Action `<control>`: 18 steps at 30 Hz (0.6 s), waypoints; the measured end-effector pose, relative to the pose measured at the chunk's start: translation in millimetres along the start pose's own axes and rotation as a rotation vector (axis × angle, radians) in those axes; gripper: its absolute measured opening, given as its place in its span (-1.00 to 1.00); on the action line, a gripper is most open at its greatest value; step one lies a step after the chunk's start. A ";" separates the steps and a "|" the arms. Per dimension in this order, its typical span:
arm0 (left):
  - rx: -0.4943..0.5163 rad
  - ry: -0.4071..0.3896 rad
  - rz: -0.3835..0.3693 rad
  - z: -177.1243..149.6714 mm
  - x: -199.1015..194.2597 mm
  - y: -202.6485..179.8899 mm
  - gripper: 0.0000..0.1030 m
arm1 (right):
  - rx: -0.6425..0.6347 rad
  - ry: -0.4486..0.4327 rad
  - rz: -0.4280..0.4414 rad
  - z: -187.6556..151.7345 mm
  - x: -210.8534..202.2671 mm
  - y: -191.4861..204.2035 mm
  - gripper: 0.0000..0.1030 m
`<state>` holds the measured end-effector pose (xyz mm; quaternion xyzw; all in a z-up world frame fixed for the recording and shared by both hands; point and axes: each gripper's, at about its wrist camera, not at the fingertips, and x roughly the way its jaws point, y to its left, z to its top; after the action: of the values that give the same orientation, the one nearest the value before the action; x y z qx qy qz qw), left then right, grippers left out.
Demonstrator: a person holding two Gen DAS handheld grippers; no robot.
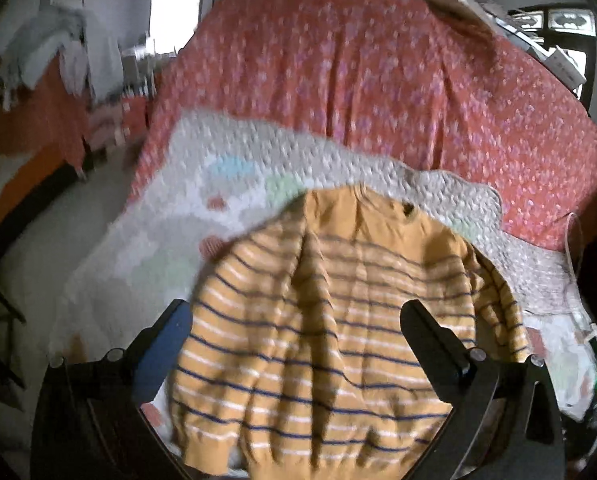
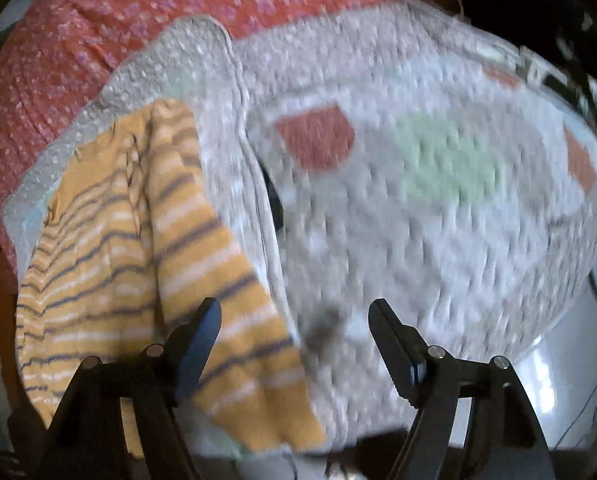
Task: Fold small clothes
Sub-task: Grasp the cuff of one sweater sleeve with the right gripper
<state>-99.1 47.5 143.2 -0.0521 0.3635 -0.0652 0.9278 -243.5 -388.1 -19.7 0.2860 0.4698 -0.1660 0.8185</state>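
- Striped sweater (image 1: 322, 320) lay on the quilted mat (image 1: 202, 200), neck end away from the left camera, hem nearest it. Body was roughly flat but wrinkled. Flat, it gave a base to fold on.
- In the right view the sweater (image 2: 138, 264) sat at the mat's (image 2: 418, 220) left part, with one side or sleeve apparently turned in over the body. Too blurred to be sure.
- Left gripper (image 1: 298, 320) hovered over the sweater's lower half, fingers (image 1: 430, 336) spread wide, nothing between them. No contact visible. Likely lined up for a hem or side pinch.
- Right gripper (image 2: 294, 320) sat at the sweater's right edge, fingers (image 2: 390, 340) wide and empty. Left fingertip overlapped the sweater in the picture, right one over bare mat. Reads as straddling the edge for a grab.
- Mat was spread on the red floral bedspread (image 1: 378, 80), bed serving as the work area.
- Both views motion-blurred; fine folds unreadable.
- Judgement: fold at an early stage, no grip yet.
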 end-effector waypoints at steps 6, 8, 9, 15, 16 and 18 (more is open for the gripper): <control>0.002 0.019 -0.018 -3.3 9.2 0.3 1.00 | -0.079 0.146 -0.070 -14.2 28.5 14.6 -0.35; 0.013 0.017 -0.014 -3.5 8.5 -0.3 1.00 | -0.090 0.168 -0.080 -6.5 10.4 17.5 -0.74; 0.018 0.011 -0.009 -2.9 7.7 0.4 1.00 | -0.086 0.156 -0.068 -0.1 -3.5 16.7 -0.86; 0.015 0.018 0.013 -1.8 14.7 2.4 1.00 | -0.135 -0.089 -0.333 80.7 -80.0 -12.0 -0.94; 0.013 0.025 0.013 -2.3 16.3 2.5 1.00 | -0.136 -0.118 -0.398 96.6 -82.5 -19.2 -0.94; 0.010 0.030 0.021 -3.7 17.7 3.0 1.00 | -0.141 -0.159 -0.533 128.3 -75.1 -28.7 -0.93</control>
<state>-88.4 47.4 128.3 -0.0425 0.3776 -0.0579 0.9232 -210.4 -490.4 86.9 0.0809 0.4733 -0.3642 0.7980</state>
